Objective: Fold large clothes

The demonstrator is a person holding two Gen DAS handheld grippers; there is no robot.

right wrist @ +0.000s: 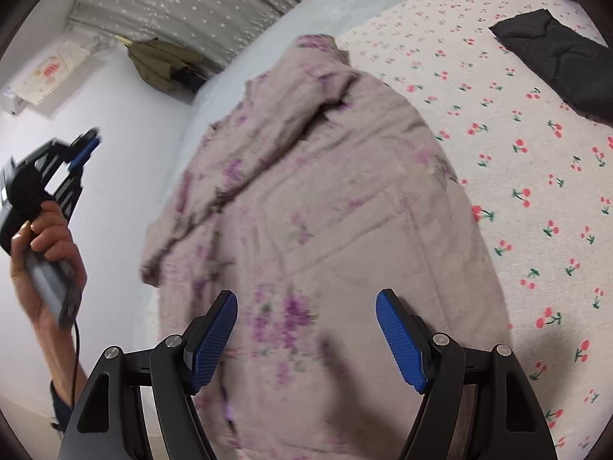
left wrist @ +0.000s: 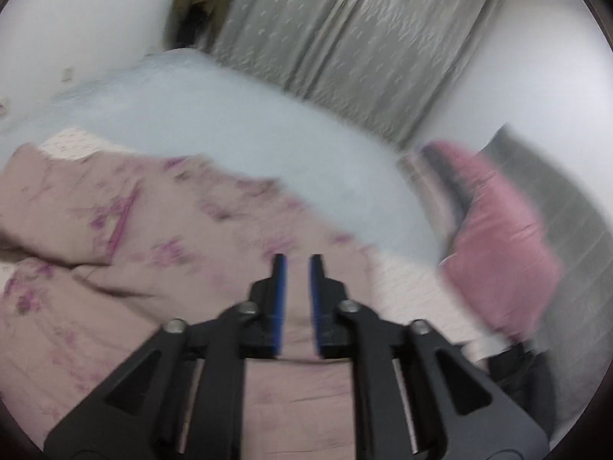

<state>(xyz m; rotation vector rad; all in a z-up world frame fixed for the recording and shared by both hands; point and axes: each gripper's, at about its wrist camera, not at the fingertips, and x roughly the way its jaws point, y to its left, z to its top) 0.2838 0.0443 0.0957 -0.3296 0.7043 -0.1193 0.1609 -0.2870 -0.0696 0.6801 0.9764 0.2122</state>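
**Reporter:** Grey star-patterned curtains (right wrist: 184, 4) hang behind a bed (left wrist: 214, 122) covered partly in pale blue and partly in a cherry-print sheet (right wrist: 536, 176). Where is the garment?

**Desk:** The pinkish floral garment (right wrist: 325, 199) lies crumpled on the bed, straight ahead of and beneath the right gripper (right wrist: 306, 339). It runs away from the fingers toward the curtains, bunched into folds at its far end.

**Reporter:** And those tongs?

**Desk:** Spread wide, with blue pads (right wrist: 212, 341) on either side and nothing between them. They hang above the near part of the cloth.

**Reporter:** The other one?

**Desk:** The left gripper (left wrist: 298, 268) is blurred with motion. Its blue-lined fingers stand nearly together with a narrow gap, gripping nothing. The same garment (left wrist: 161, 237) spreads below and to its left. From the right camera it shows raised off to the left, clear of the bed, in the person's left hand (right wrist: 49, 253).

**Reporter:** Anything else?

**Desk:** A pink pillow (left wrist: 494, 237) sits to the right of the left tongs, and a black cloth (right wrist: 555, 57) lies on the cherry sheet, far right of the right tongs. An olive jacket (right wrist: 157, 61) hangs by the curtains.
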